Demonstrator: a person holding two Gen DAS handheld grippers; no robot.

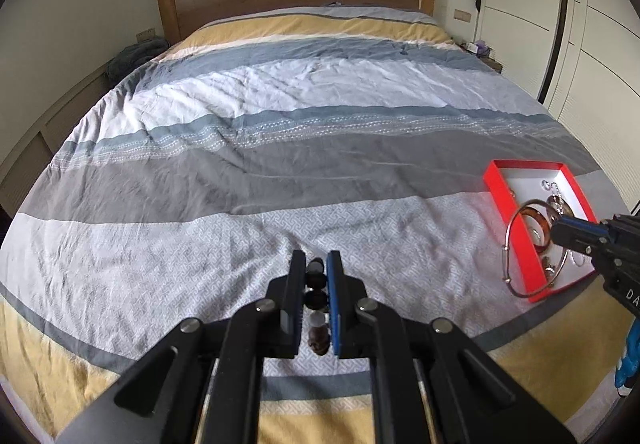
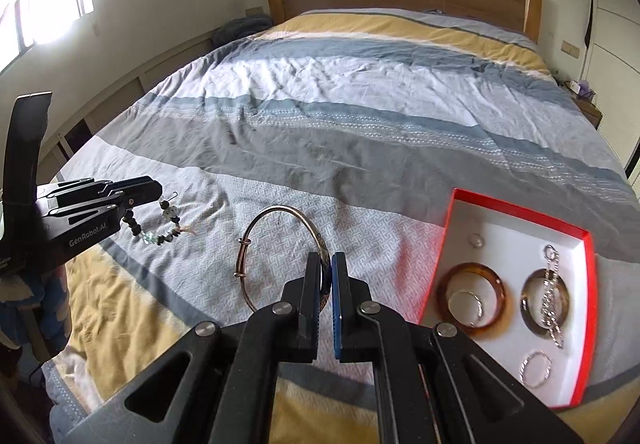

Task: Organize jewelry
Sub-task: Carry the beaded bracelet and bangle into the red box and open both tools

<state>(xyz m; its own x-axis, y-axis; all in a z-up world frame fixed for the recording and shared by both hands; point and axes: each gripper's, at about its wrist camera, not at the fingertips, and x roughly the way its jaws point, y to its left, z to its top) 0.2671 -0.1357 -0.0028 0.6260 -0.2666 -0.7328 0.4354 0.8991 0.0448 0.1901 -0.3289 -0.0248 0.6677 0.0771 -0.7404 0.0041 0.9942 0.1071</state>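
Your left tool (image 1: 316,276) pinched the beaded bracelet (image 2: 160,228) over open bed (image 1: 280,115); your right tool (image 2: 326,276) gripped the metal bangle (image 2: 256,240) beside the red box's (image 2: 448,228) left edge.

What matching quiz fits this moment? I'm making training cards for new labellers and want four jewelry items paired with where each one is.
Items
1. beaded bracelet
2. silver bangle
3. amber bangle
4. chain

Places
A. lying across the grey ring in the red box
B. pinched in the left hand-held gripper
C. flat in the red box, around a thin silver ring
D. pinched in the right hand-held gripper

Pairs: 1-B, 2-D, 3-C, 4-A
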